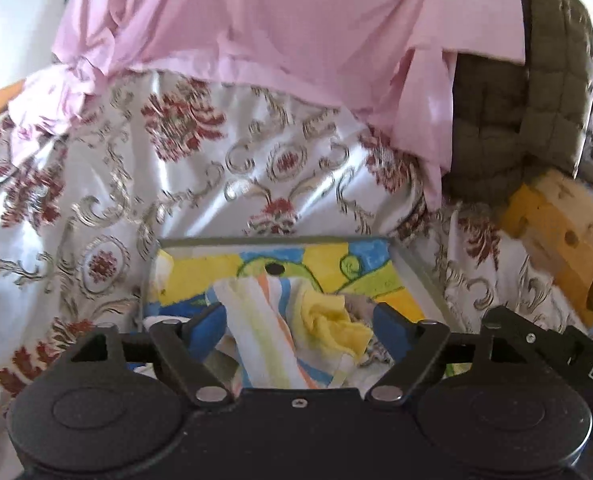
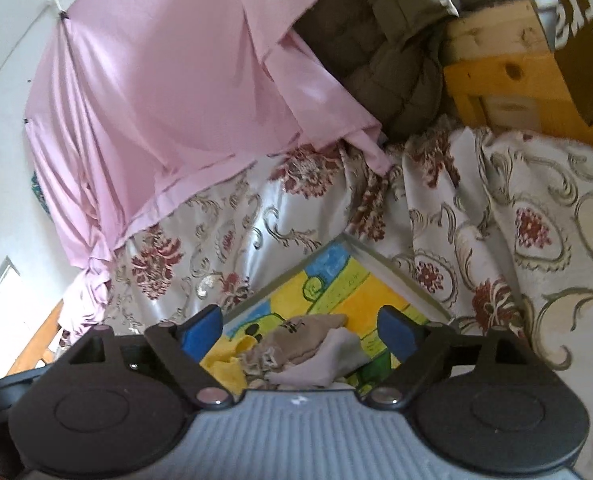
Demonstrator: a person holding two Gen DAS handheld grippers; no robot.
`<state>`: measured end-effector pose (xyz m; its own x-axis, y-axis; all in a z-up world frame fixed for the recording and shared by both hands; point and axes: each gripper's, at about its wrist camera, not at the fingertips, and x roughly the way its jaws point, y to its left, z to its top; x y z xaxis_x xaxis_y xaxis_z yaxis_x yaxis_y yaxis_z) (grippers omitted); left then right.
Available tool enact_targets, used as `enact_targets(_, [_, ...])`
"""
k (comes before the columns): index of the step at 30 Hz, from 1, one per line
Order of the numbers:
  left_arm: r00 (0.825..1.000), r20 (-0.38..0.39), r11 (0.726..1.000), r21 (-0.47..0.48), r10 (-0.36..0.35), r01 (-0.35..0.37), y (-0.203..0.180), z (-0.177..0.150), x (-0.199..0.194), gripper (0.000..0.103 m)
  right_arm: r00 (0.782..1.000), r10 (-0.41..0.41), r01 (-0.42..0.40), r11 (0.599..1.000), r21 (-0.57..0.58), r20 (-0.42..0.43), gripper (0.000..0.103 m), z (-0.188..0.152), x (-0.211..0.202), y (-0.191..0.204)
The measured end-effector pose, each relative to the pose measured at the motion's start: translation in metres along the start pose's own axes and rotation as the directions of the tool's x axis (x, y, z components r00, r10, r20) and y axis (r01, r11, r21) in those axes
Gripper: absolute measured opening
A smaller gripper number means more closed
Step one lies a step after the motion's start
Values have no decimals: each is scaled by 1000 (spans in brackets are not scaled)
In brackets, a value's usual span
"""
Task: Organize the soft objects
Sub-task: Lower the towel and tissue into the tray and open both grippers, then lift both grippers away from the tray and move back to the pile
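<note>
Left wrist view: left gripper [image 1: 298, 322] has its blue fingers [image 1: 202, 326] spread wide, gripping nothing. Between them, lower centre, a striped towel [image 1: 256, 332] and yellow cloth [image 1: 334, 328] lie in the painted tray [image 1: 412, 268]. Right wrist view: right gripper [image 2: 298, 330] also wide open and empty, over a beige cloth [image 2: 296, 340] and white cloth [image 2: 328, 360]. Pink curtain [image 2: 168, 100] fills the upper left, floral bedspread [image 2: 536, 220] on the right.
</note>
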<state>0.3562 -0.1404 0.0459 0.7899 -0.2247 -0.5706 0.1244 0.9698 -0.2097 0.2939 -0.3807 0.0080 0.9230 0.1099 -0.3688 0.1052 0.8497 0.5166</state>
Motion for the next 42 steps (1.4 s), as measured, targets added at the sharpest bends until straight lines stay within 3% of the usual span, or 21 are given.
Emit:
enact_targets(9, [991,134,1000,12,1,-3,1,-16,-76,96,998,0,5,997,-82,61,100,-3,-61,20])
enact_targets(24, [973,229,1000,14,14,-17,19,-76,-183,102,990,-5,26,989,-143,144,103,-51,-167,46])
enact_targets(31, [970,241,999,-1,37,-38,38,-119,-218,102,993,-8,28,985,-171,118,103,-86,-202,48])
enact_targets(42, [966,255,995,80,38,-61,52,-164,-255,102,997,-28,44,977,-210,77,103,-127,-237,61])
